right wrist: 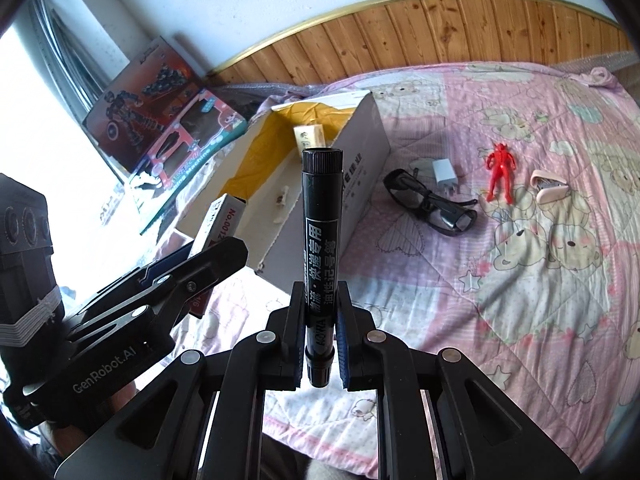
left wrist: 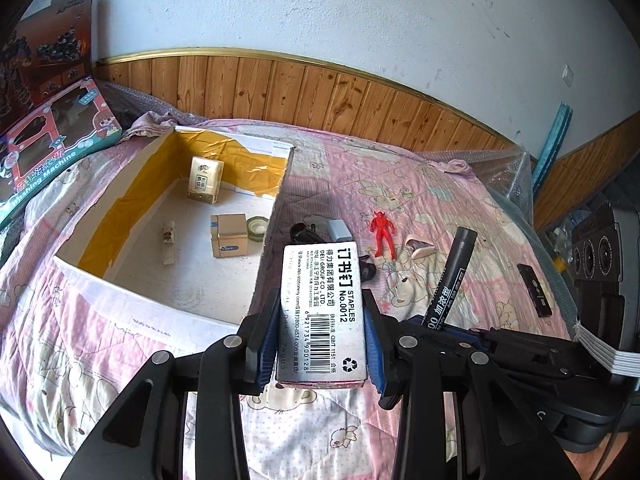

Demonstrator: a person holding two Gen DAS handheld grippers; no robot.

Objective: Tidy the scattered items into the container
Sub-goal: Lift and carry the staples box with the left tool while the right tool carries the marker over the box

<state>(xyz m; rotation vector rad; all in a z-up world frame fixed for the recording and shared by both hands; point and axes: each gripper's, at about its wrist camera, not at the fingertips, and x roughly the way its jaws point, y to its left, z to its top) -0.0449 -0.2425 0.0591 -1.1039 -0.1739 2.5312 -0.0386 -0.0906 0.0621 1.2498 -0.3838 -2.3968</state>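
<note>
My left gripper point(left wrist: 320, 320) is shut on a white staples box point(left wrist: 320, 312), held above the pink quilt just right of the open white cardboard box point(left wrist: 276, 208). My right gripper point(right wrist: 320, 320) is shut on a black marker point(right wrist: 320, 248) pointing upward. That marker point(left wrist: 452, 280) also shows at the right of the left wrist view. On the quilt lie a red figurine point(right wrist: 500, 172), a white charger point(right wrist: 444, 172), black glasses point(right wrist: 432, 204) and a pink clip-like item point(right wrist: 550, 188). Inside the box sit a tissue pack point(left wrist: 206, 180), a small carton point(left wrist: 230, 236), a tape roll point(left wrist: 256, 228) and a small tube point(left wrist: 168, 240).
Toy boxes point(left wrist: 52, 140) lean at the bed's far left by the wall. A black flat item point(left wrist: 534, 290) lies on the quilt at the right. Wood panelling point(left wrist: 320, 88) backs the bed. Open quilt stretches right of the cardboard box.
</note>
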